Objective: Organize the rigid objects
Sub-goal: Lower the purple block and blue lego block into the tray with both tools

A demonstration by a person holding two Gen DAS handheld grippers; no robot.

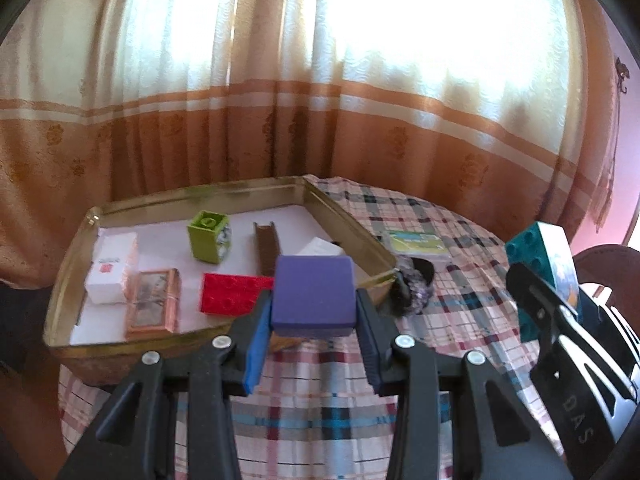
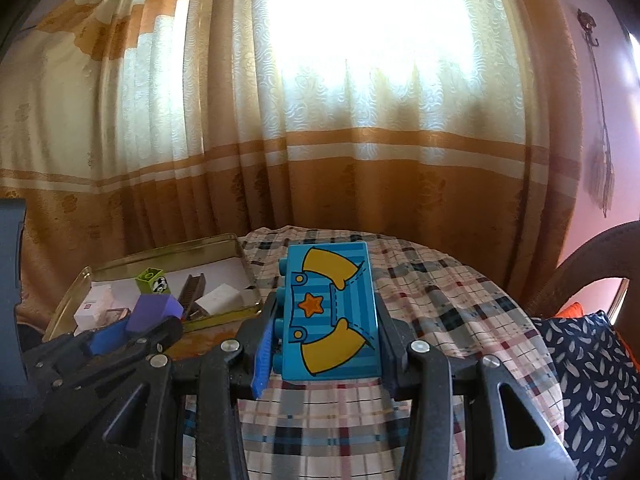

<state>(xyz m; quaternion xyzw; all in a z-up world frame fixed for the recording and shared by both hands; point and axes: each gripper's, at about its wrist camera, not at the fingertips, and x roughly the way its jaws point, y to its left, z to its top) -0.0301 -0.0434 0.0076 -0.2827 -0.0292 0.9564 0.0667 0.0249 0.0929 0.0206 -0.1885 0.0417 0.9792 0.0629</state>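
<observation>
At the near edge of the worktop (image 1: 320, 420), which is covered by a plaid cloth, the left claw (image 1: 314, 316) is clamped on a purple block (image 1: 313, 296), its blue pads pressing the block's two sides and holding it above the cloth, just short of the near rim of a gold tin tray (image 1: 352, 220). Beside it, toward the right edge of the worktop, the right claw (image 2: 324, 340) is clamped on a blue toy brick (image 2: 332, 312) printed with yellow sleeves and an orange star; the brick's studs face the left pad, and it hangs clear of the cloth.

Inside the tray, near its front rim, a red studded plate (image 1: 232, 290) lies flat, with a copper-framed card box (image 1: 152, 300) to its left and a white box (image 1: 112, 276) in the near-left part. Further in, a green brick (image 1: 209, 236) stands upright, a brown grooved piece (image 1: 267, 246) lies lengthwise beside it, and another white box (image 1: 322, 247) sits against the tray's right wall.

Outside the tray, just by its right front corner, a dark, glittery round thing (image 1: 414, 284) rests on the cloth; what it is cannot be told. Beyond it lies a green-and-yellow card pack (image 1: 418, 243). Behind the far edge hangs a cream and orange curtain (image 1: 320, 80).
</observation>
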